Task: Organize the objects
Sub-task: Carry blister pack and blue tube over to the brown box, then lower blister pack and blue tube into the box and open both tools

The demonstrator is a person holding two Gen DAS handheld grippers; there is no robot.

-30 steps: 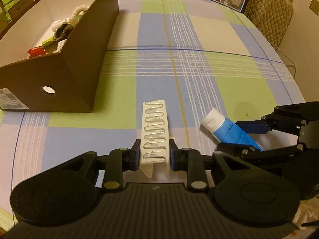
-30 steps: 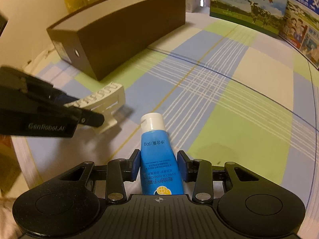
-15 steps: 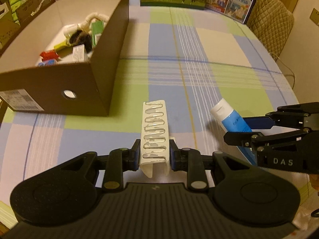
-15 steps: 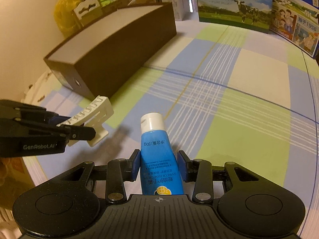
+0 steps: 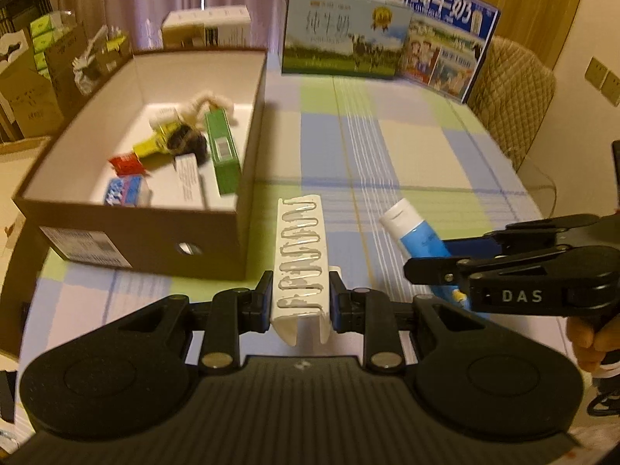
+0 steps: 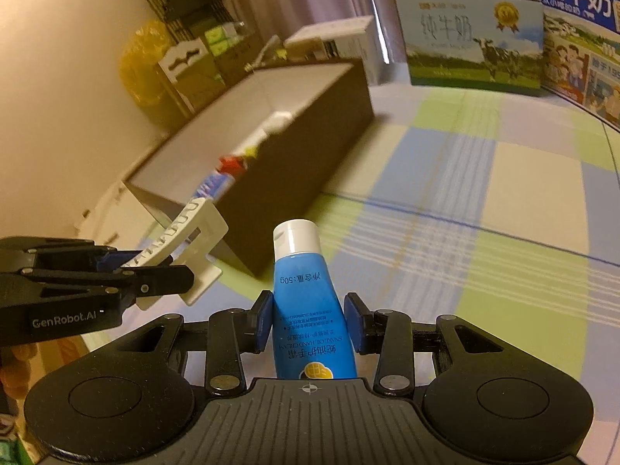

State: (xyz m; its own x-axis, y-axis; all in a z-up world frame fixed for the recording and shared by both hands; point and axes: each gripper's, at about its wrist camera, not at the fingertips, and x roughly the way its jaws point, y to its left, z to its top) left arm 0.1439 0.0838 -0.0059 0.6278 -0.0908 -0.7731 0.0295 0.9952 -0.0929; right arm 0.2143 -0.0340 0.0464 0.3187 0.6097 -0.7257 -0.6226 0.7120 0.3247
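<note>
A white slotted plastic rack [image 5: 301,250] is clamped in the left claw [image 5: 300,294], held above the checked tabletop [image 5: 426,147]. A blue hand-cream tube [image 6: 306,302] with a white cap is gripped by the right claw [image 6: 308,321]. Beyond, a brown box [image 5: 162,232] containing assorted small items is seen.

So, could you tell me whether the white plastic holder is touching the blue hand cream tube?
Apart. The left wrist view shows tablecloth between the white plastic holder and the blue tube.
</note>
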